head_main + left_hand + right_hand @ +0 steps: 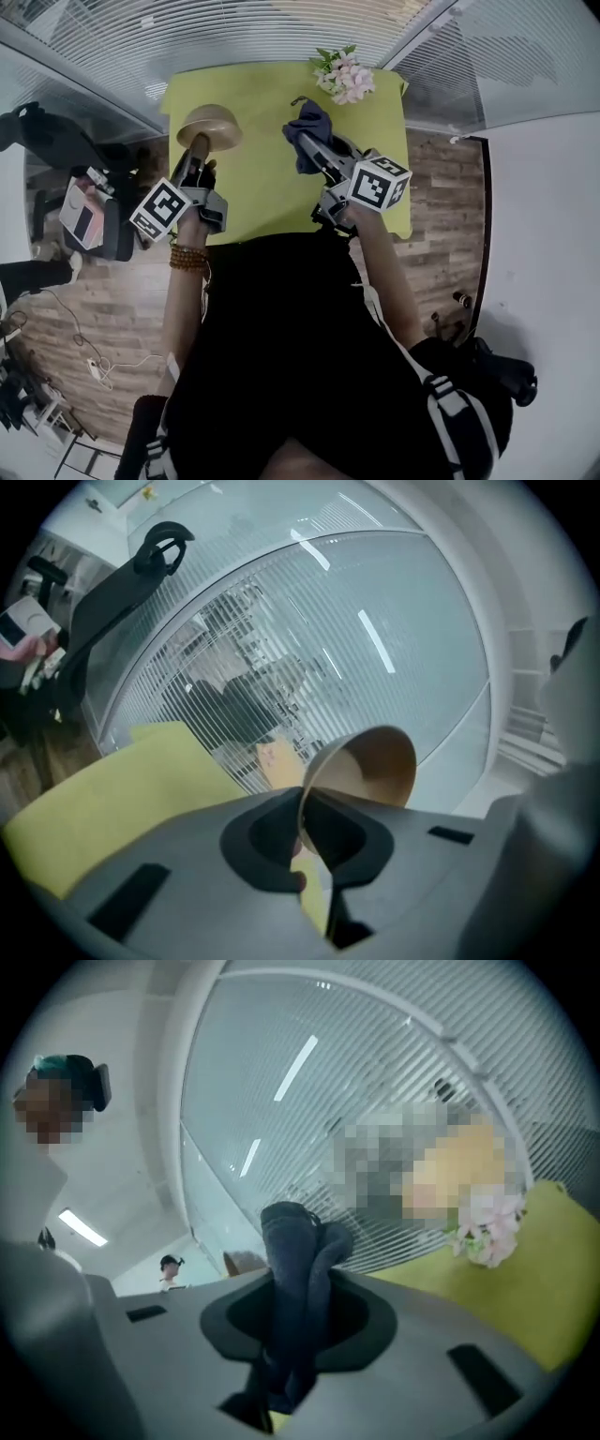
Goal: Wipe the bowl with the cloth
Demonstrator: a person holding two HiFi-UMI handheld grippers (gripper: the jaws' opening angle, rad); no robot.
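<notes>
As I view it, left gripper [199,150] [314,855]: clamped on the rim of the tilted bowl [211,127] [370,766], 10 o'clock on table [253,187].
right gripper [309,145] [291,1354]: I pinch the bunched cloth [309,124] [295,1251], 1 o'clock.
flowers [345,77] [487,1227]: far edge, 1 o'clock.

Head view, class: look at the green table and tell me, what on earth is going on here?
A person at a yellow-green table holds a gripper in each hand. The left gripper has its fingers shut on the rim of a tan bowl, held tilted. The right gripper is shut on a bunched dark blue cloth. Cloth and bowl are apart, so no wiping is under way yet. Pink flowers lie at the table's far edge.
</notes>
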